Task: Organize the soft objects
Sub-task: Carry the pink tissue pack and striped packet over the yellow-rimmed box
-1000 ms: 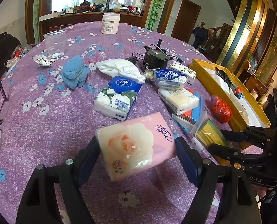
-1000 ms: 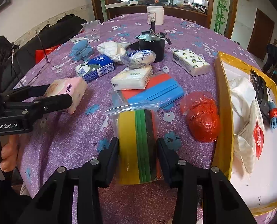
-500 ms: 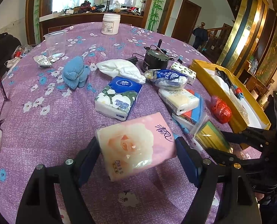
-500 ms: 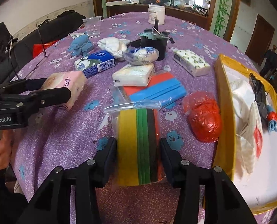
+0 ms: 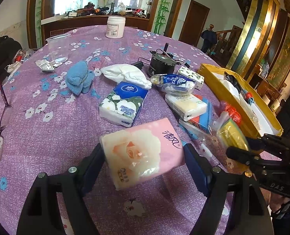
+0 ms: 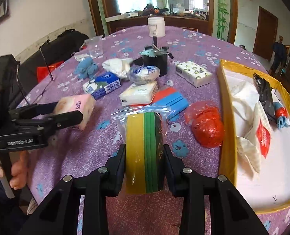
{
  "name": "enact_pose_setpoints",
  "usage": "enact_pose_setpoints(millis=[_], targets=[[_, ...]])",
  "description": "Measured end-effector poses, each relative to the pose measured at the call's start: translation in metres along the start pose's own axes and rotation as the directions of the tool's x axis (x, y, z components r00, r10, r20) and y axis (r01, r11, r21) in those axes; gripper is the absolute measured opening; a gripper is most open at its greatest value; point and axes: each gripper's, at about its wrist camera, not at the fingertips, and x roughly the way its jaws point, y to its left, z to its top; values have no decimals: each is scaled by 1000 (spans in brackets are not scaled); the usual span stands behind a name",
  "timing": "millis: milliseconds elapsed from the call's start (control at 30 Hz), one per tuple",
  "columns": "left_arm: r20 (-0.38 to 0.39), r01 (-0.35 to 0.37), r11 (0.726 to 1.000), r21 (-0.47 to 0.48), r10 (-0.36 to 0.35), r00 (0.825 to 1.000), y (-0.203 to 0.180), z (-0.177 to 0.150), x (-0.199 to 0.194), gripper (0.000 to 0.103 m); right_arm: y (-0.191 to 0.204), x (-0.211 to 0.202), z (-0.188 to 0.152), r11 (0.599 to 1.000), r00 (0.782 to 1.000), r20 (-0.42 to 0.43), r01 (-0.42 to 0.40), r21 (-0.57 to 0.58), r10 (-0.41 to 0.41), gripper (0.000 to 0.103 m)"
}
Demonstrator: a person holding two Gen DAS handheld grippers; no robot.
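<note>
With jaws just closed further on bagged sponge pack (image 6: 145, 150), right gripper (image 6: 144, 163) clamped, pack lifted, ready for yellow tray (image 6: 226, 117); left gripper (image 5: 143, 160) clamped on pink tissue pack (image 5: 143, 154).

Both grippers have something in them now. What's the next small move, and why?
Probably carry the bagged sponges to the right into the yellow box. The right gripper has just been closing and now pinches them, the box lies right beside it, and the left gripper already holds the pink tissue pack.
</note>
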Motion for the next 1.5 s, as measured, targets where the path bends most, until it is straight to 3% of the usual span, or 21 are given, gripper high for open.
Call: enact_pose_setpoints(millis=[767, 900, 1067, 1267, 1500], targets=[[31, -30, 999, 33, 29, 999, -10, 2, -4, 80, -8, -16, -1, 995, 997, 53, -66, 77, 62, 39], [11, -3, 999, 45, 3, 1000, -21, 3, -2, 80, -17, -24, -3, 992, 995, 77, -78, 103, 70, 39], [1, 30, 995, 93, -30, 1000, -49, 16, -4, 80, -49, -48, -3, 978, 987, 145, -95, 186, 68, 39], [-6, 86, 982, 168, -87, 996, -97, 40, 0, 80, -106, -84, -8, 951, 976, 217, -54, 304, -14, 39], [-39, 169, 947, 273, -165, 986, -176, 63, 18, 80, -172, -111, -14, 902, 969, 213, 22, 431, -125, 39]])
